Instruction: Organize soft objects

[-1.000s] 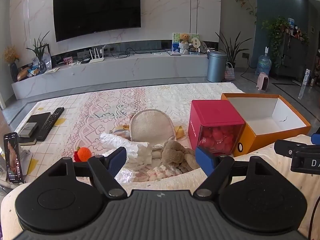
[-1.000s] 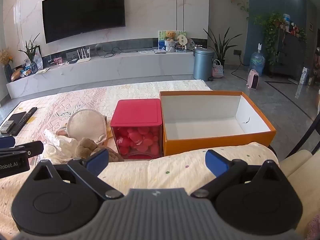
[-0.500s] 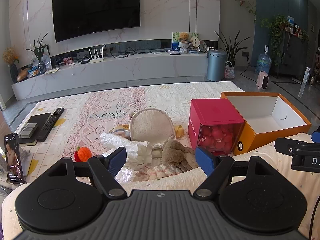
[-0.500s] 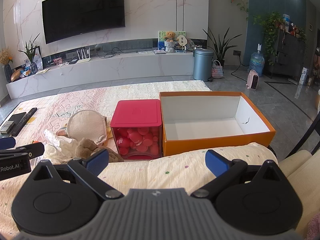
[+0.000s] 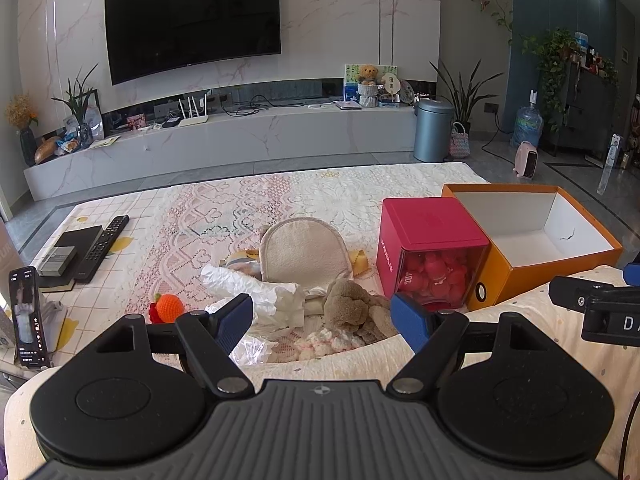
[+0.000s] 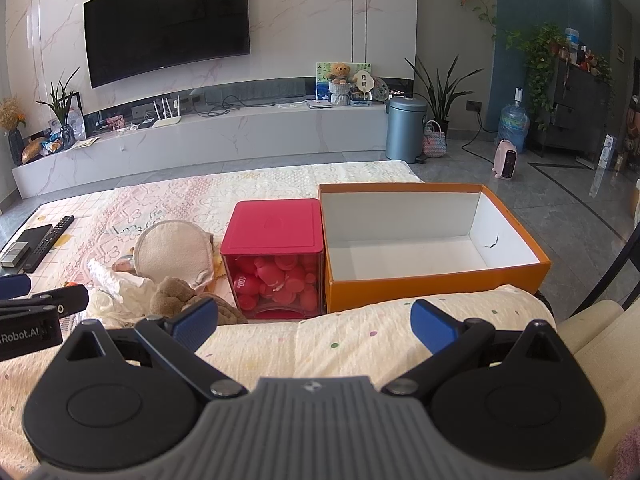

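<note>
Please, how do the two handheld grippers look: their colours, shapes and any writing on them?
Both look alike. The left gripper and the right gripper each have a ribbed grey body, two round black discs, black angled arms and blue fingertip pads. White lettering shows on each gripper's side: "Robot.AI" on the left gripper's, only a "D" on the right gripper's.

Brown plush toy [image 5: 352,312], beige pad [image 5: 302,250], crumpled white cloth [image 5: 256,292] beside open, empty orange box [image 6: 432,276]

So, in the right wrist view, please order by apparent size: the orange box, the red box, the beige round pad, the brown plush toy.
1. orange box
2. red box
3. beige round pad
4. brown plush toy, partly hidden by the right gripper, so its rank is unsure.
</note>
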Action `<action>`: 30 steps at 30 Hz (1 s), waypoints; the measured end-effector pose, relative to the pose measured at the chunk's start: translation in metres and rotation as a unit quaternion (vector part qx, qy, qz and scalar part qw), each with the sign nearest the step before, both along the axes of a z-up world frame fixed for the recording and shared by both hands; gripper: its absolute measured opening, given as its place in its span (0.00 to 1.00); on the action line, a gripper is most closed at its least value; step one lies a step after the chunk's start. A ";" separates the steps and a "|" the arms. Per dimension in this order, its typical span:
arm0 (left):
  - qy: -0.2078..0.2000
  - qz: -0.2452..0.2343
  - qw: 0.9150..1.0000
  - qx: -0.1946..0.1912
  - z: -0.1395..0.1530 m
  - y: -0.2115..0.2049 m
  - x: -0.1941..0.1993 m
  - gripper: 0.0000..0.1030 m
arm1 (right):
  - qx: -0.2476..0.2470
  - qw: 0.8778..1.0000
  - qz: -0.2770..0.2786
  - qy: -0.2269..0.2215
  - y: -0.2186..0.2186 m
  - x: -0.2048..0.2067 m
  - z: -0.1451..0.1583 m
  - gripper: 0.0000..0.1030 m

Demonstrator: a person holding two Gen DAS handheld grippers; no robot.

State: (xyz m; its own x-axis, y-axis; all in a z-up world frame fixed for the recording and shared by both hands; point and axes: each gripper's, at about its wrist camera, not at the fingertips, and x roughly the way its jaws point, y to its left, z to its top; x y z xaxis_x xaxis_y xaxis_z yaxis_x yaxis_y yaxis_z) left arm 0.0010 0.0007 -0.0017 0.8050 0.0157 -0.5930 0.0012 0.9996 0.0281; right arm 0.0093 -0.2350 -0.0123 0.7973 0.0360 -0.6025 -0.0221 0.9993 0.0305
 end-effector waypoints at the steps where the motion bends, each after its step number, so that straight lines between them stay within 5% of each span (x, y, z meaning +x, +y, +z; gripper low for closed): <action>1: 0.000 0.000 1.000 0.000 0.000 0.000 0.000 0.89 | 0.000 1.000 0.000 0.000 -0.002 -0.001 0.003 0.98; 30: 0.000 0.001 1.000 0.001 -0.002 0.000 -0.001 0.89 | -0.012 1.000 0.008 0.004 0.011 0.004 -0.003 0.98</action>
State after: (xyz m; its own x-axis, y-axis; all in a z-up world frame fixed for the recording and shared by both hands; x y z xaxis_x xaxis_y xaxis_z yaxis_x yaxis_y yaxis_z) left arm 0.0000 0.0007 -0.0035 0.8052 0.0181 -0.5927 -0.0001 0.9995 0.0304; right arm 0.0132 -0.2237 -0.0149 0.7913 0.0347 -0.6104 -0.0383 0.9992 0.0072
